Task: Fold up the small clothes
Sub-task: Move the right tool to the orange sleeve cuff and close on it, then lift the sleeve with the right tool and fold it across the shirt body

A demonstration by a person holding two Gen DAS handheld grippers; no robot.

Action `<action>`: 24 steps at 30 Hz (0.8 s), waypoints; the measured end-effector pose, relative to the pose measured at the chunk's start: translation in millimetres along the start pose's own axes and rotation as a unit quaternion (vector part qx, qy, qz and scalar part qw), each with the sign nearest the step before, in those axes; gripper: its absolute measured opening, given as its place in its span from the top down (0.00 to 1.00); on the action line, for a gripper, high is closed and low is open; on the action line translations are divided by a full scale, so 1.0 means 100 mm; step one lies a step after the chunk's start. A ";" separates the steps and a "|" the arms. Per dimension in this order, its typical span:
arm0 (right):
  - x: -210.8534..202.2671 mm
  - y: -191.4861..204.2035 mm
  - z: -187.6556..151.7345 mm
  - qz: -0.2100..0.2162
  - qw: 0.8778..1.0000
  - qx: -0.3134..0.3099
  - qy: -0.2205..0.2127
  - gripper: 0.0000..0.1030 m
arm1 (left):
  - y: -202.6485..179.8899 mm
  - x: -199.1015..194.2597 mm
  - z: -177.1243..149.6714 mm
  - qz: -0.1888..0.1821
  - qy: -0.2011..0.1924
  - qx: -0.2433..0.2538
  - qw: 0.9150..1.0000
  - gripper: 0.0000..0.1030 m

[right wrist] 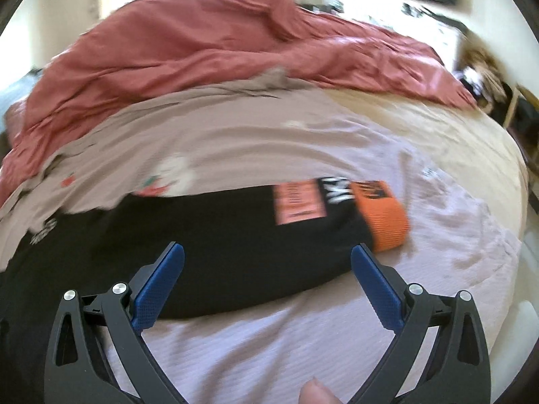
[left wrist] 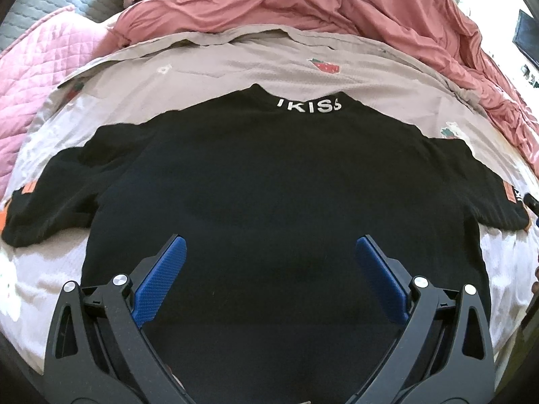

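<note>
A black sweatshirt (left wrist: pixel 262 175) lies spread flat on the bed, its collar with white lettering (left wrist: pixel 309 105) at the far side and both sleeves stretched out. My left gripper (left wrist: pixel 269 249) is open and empty above the shirt's lower body. In the right wrist view, the shirt's right sleeve (right wrist: pixel 235 235) ends in an orange cuff (right wrist: pixel 384 222) with a pink patch (right wrist: pixel 298 203) beside it. My right gripper (right wrist: pixel 267 252) is open and empty over that sleeve. The right wrist view is blurred.
The shirt rests on a beige sheet (left wrist: pixel 235 64) with small strawberry prints. A crumpled red-pink duvet (left wrist: pixel 303 3) is heaped at the far side. A pink quilted cover (left wrist: pixel 37 77) lies at the left. A thumb (right wrist: pixel 318 392) shows at the bottom edge.
</note>
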State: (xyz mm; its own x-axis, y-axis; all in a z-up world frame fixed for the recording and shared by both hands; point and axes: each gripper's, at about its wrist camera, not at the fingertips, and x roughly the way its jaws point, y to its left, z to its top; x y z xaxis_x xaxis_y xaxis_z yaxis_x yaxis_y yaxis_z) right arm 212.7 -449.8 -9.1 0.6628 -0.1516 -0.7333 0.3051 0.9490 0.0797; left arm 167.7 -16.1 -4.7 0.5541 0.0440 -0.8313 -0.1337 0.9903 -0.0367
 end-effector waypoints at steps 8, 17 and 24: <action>0.32 -0.69 0.12 -0.042 0.997 0.058 0.024 0.05 | -0.15 0.19 0.23 -0.008 -0.008 0.001 1.000 0.08; 0.67 -0.81 0.17 -0.042 0.996 0.047 0.064 0.50 | -0.21 0.44 0.32 0.000 -0.011 0.009 1.000 0.08; 0.48 -0.77 0.21 -0.005 0.998 0.050 0.026 0.83 | -0.05 0.62 0.25 -0.014 0.003 -0.006 1.000 0.08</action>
State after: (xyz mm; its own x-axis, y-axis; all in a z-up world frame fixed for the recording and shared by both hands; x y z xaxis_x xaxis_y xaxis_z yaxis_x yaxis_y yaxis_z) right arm 235.9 -536.2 -36.3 0.6237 -0.1440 -0.7682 0.3806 0.9144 0.1376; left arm 222.7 -14.8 -42.0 0.5535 0.0154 -0.8327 -0.1272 0.9897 -0.0662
